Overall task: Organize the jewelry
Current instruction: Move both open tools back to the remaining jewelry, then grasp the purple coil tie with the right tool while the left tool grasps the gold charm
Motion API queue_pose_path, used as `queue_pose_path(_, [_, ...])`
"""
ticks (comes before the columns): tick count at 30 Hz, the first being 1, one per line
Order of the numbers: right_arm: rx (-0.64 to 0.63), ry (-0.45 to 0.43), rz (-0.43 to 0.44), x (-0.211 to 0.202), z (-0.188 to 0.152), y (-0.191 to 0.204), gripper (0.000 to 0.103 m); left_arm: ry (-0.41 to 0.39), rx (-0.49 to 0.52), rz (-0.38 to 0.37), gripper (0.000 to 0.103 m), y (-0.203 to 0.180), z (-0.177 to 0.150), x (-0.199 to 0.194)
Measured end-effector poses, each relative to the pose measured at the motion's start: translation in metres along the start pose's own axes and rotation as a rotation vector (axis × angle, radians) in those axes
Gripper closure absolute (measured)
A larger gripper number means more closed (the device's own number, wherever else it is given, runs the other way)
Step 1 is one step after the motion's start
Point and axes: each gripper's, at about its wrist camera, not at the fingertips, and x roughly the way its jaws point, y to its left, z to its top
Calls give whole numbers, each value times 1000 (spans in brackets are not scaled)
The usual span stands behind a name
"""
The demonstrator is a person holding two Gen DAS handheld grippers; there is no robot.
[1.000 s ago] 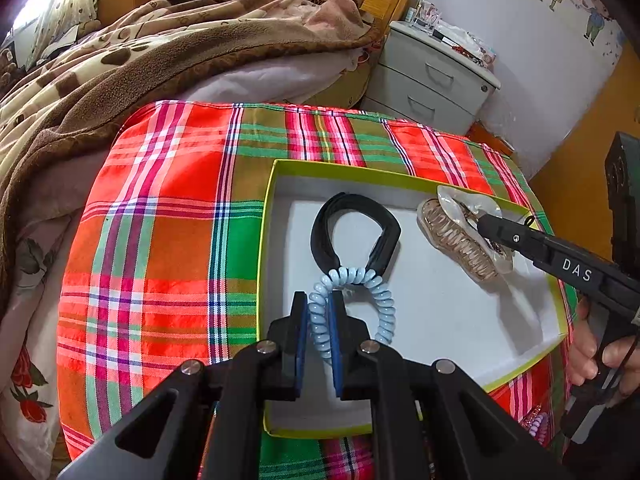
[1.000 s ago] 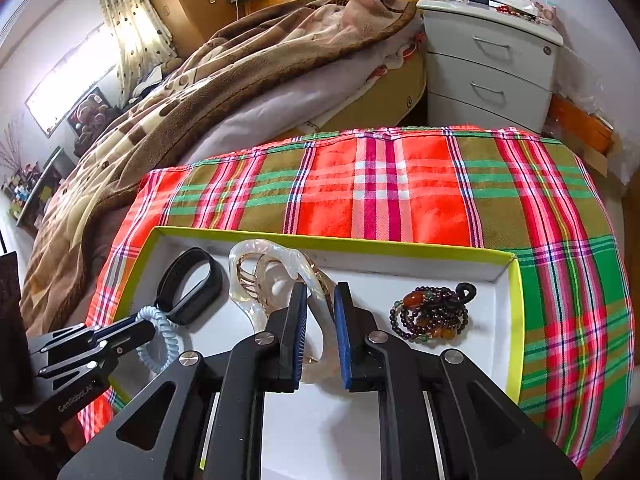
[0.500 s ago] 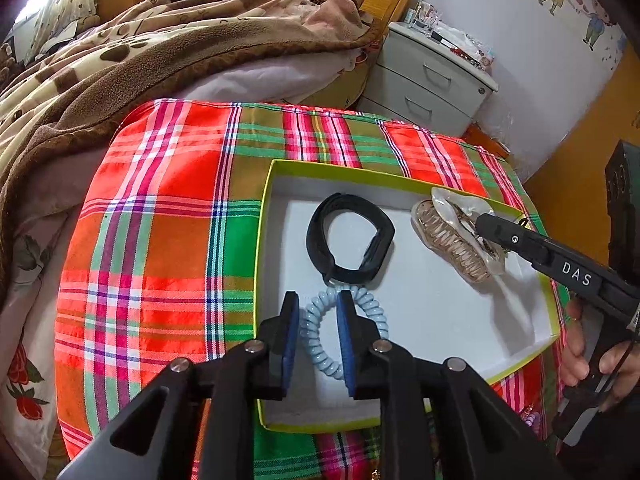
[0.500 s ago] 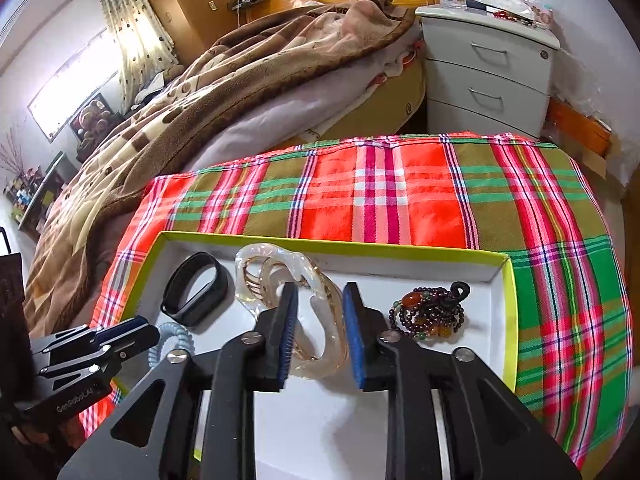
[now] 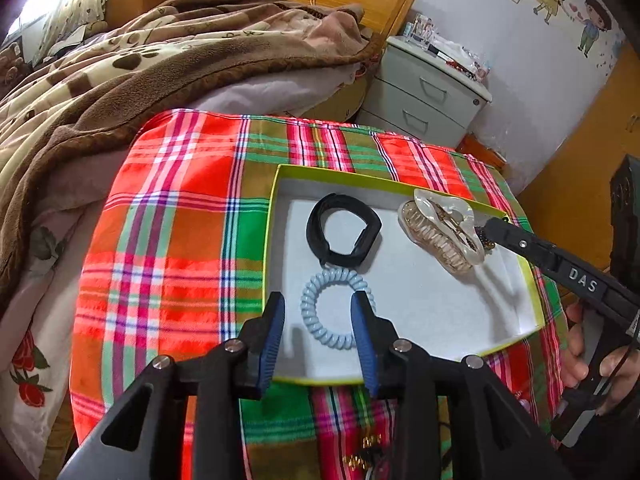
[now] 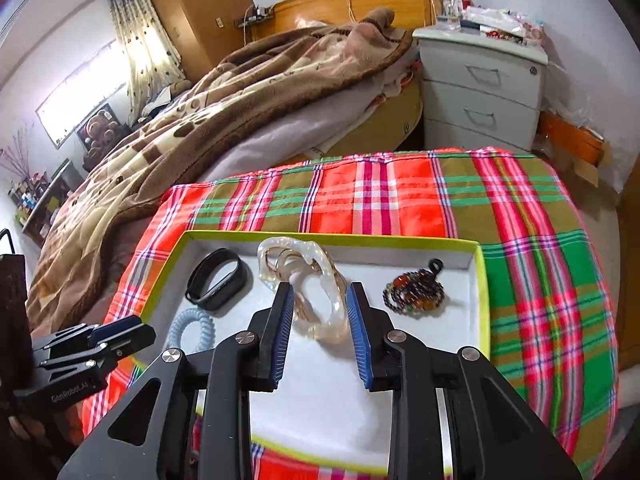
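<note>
A white box with a lime-green rim (image 5: 272, 216) (image 6: 482, 280) sits on a plaid cloth. In it lie a black band (image 5: 343, 229) (image 6: 216, 278), a pale blue spiral hair tie (image 5: 320, 292) (image 6: 188, 326), a clear hair claw clip (image 5: 444, 236) (image 6: 320, 292) and a dark bead bracelet (image 6: 414, 292). My left gripper (image 5: 318, 320) is open over the hair tie, which lies loose between its fingers. My right gripper (image 6: 320, 308) is open around the claw clip, which rests on the box floor.
The plaid cloth (image 5: 168, 240) (image 6: 520, 240) covers a small table beside a bed with a brown blanket (image 5: 120, 72). A grey nightstand (image 6: 480, 92) stands behind. Some small gold items (image 5: 360, 456) hang below the table's near edge.
Both grippers opened and let go: the left released the blue hair tie, the right released the claw clip. Both pulled back a little; the items stay in the box.
</note>
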Motion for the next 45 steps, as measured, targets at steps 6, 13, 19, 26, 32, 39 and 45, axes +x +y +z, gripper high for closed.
queue_pose_path(6, [-18, -46, -14, -33, -24, 0, 73, -27, 0, 16, 65, 2, -17, -19])
queue_pose_path(13, [-11, -65, -53, -65, -63, -14, 73, -59, 2, 32, 61, 7, -45, -36])
queue_pose_path(19, [11, -43, -96, -80, -102, -27, 73, -92, 6, 46, 57, 7, -68, -46])
queue_pose_path(26, [53, 10, -114, -82, -139, -38, 65, -71, 53, -18, 57, -1, -92, -48])
queue_pose_path(32, [42, 36, -126, -78, -152, -37, 65, -57, 38, -48, 57, -2, -105, -49])
queue_pose_path(39, [-9, 65, -153, -72, -164, -27, 65, -17, 13, -63, 57, 1, -116, -47])
queue_pose_path(45, [-29, 53, -176, -74, -169, -23, 65, 3, 14, -69, 57, 1, -120, -48])
